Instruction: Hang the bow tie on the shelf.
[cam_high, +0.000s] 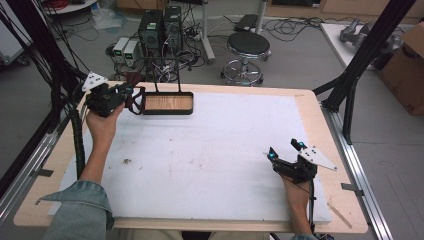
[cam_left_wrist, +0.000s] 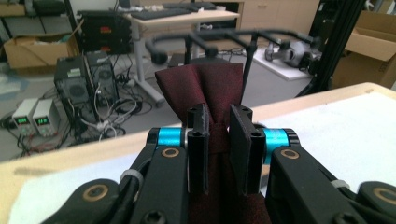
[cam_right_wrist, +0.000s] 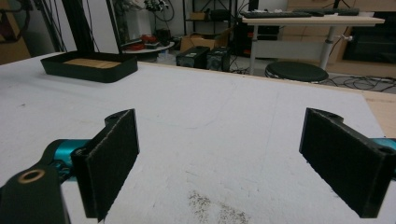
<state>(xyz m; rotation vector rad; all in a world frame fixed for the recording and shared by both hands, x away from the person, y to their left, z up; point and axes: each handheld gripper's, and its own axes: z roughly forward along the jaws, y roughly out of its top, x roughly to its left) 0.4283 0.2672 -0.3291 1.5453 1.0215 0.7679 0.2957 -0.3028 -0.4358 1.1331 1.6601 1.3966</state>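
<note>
My left gripper (cam_high: 131, 91) is held up at the table's far left corner, shut on a dark red cloth (cam_left_wrist: 205, 88). The cloth (cam_high: 134, 98) bunches between the jaws and hangs beside a black stand with hanging arms (cam_high: 165, 62) that rises from a black tray with a wooden base (cam_high: 168, 103). In the left gripper view the stand's curved arms (cam_left_wrist: 219, 37) lie just beyond the cloth. My right gripper (cam_high: 285, 151) rests low over the white mat (cam_high: 210, 155) at the right, jaws wide open with nothing between them (cam_right_wrist: 219, 154).
The tray (cam_right_wrist: 88, 67) sits at the mat's far edge. A small speck of debris (cam_high: 126, 161) lies on the mat at the left, and a dusty patch (cam_right_wrist: 210, 210) lies under the right gripper. Black frame posts (cam_high: 362, 50) stand at the table's right.
</note>
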